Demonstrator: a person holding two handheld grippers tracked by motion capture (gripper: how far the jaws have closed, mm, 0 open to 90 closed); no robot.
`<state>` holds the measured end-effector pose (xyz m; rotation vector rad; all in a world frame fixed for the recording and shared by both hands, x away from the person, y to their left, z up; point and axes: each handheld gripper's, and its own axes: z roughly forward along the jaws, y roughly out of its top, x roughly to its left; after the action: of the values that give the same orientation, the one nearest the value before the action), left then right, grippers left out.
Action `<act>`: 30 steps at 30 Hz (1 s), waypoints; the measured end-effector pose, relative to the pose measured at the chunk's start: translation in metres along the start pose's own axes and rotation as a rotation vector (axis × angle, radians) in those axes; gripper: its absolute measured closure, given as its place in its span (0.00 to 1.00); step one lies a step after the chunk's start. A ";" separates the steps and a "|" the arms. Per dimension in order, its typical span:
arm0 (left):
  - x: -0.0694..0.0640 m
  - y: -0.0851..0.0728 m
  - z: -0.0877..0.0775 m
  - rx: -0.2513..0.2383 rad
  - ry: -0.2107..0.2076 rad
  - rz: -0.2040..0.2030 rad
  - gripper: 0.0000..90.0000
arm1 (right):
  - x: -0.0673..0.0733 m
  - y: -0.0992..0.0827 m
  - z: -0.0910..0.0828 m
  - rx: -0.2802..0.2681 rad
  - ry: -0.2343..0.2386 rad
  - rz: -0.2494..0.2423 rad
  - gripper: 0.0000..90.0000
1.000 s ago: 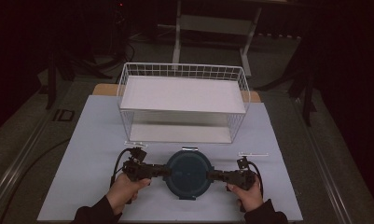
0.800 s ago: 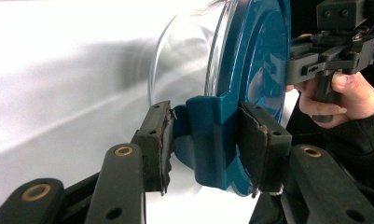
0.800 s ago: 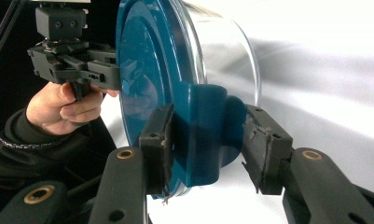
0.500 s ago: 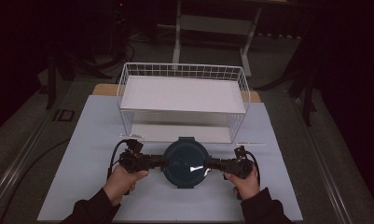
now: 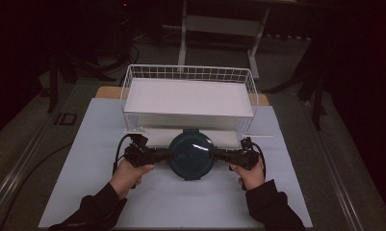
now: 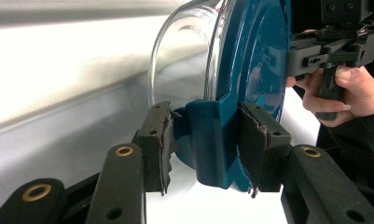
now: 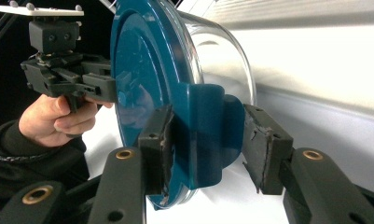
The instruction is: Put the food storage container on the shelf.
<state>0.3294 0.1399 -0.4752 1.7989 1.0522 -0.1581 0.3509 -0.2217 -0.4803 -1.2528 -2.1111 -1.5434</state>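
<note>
Left gripper (image 6: 205,144) and right gripper (image 7: 208,149) each clamp a side latch of the teal-lidded glass container (image 5: 191,154). It is held just before the wire basket (image 5: 133,77); placement inside apparently remains.

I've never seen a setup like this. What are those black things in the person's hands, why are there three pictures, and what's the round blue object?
No robot here: a person holds a hand-held clamp tool in each hand, the left gripper and the right gripper. One camera looks down from above the table; the other two ride on the grippers and look along their black jaws. Between them is a clear glass bowl with a teal lid. Each gripper is shut on one of the lid's side tabs, so the bowl is held from both sides. Just behind it on the table stands a white wire basket.
</note>
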 end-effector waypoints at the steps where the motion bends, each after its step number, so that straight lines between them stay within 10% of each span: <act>1: 0.002 0.001 0.001 -0.002 0.000 0.003 0.63 | -0.002 0.001 0.001 0.001 -0.004 -0.001 0.61; 17: 0.026 0.012 0.019 -0.040 0.050 0.055 0.63 | -0.024 0.019 0.020 -0.042 -0.082 -0.059 0.61; 30: 0.043 0.019 0.029 -0.051 0.048 0.020 0.62 | -0.038 0.020 0.029 -0.055 -0.102 0.013 0.60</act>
<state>0.3794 0.1394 -0.4998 1.7742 1.0627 -0.0755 0.3966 -0.2138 -0.5027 -1.3894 -2.1304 -1.5731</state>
